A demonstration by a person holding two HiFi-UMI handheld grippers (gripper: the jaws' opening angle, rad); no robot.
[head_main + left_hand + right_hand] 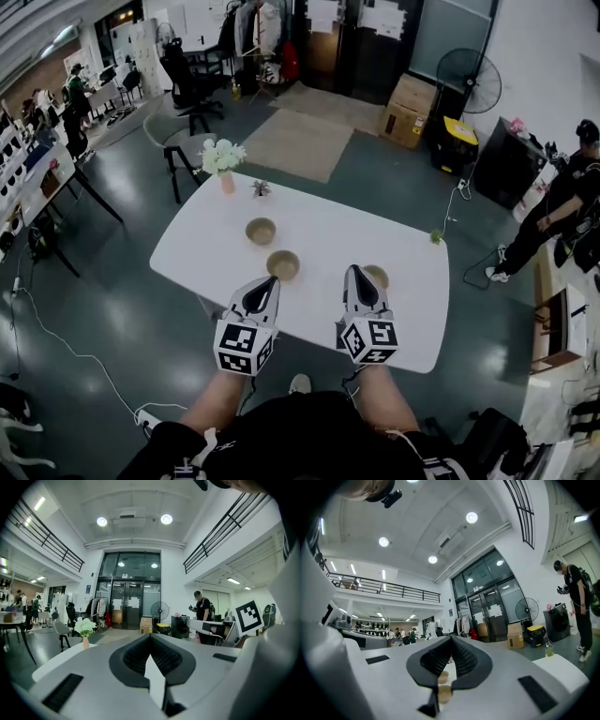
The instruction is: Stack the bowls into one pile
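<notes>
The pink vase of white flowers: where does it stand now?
In the head view, the pink vase of white flowers stands at the white table's far left corner, beside a tiny potted plant.

Left gripper (150,637), fingers together and empty, before a flower vase (85,630) and standing fan (160,611).

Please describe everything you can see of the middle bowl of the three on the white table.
The middle bowl is small, round and tan, with a darker inside; its material is unclear. It stands upright, mouth up, and looks empty. It rests on the white table, apart from the far bowl and the right bowl. The tip of the left tongs shows close beside it; I cannot tell whether they touch.
</notes>
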